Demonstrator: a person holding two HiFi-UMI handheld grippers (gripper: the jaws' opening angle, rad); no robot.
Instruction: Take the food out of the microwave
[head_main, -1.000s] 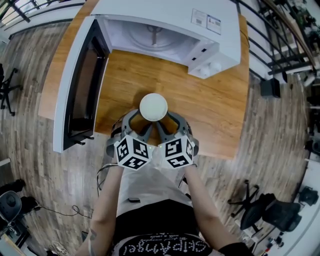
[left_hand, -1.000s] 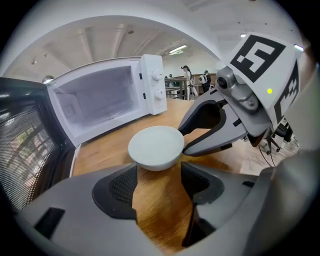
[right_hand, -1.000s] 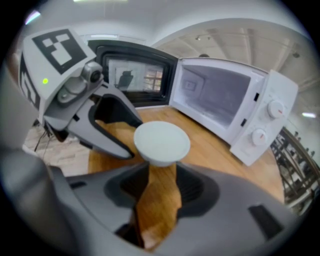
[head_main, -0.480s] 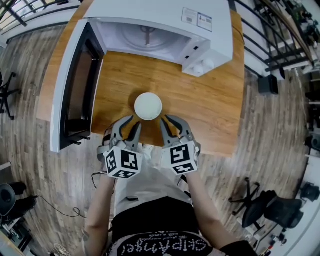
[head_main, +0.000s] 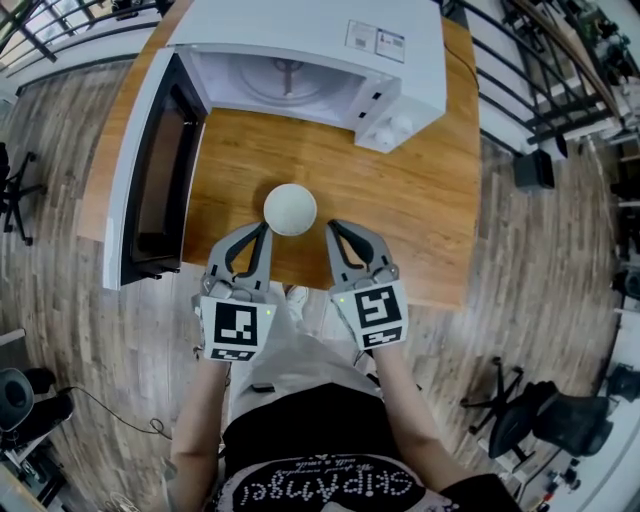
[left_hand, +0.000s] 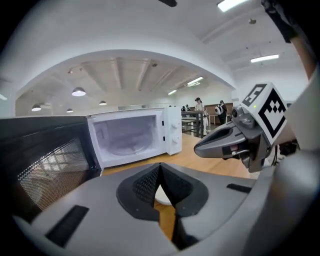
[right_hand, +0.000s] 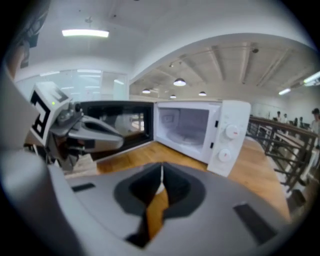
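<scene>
Head view: round white bowl (head_main: 290, 209) on wooden table (head_main: 430, 215).

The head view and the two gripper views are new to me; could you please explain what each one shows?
There is no robot here: a person holds a two-jaw tool, a gripper, in each hand. The head view comes from a camera on the person's head, looking down at the left gripper, the right gripper and a wooden table. The other two views come from cameras riding on each gripper, looking along its jaws. On the table stand a white microwave, its door swung open, no dish inside, and a white bowl in front of it. Both grippers are shut and hold nothing; the bowl stands just beyond their tips.
</scene>
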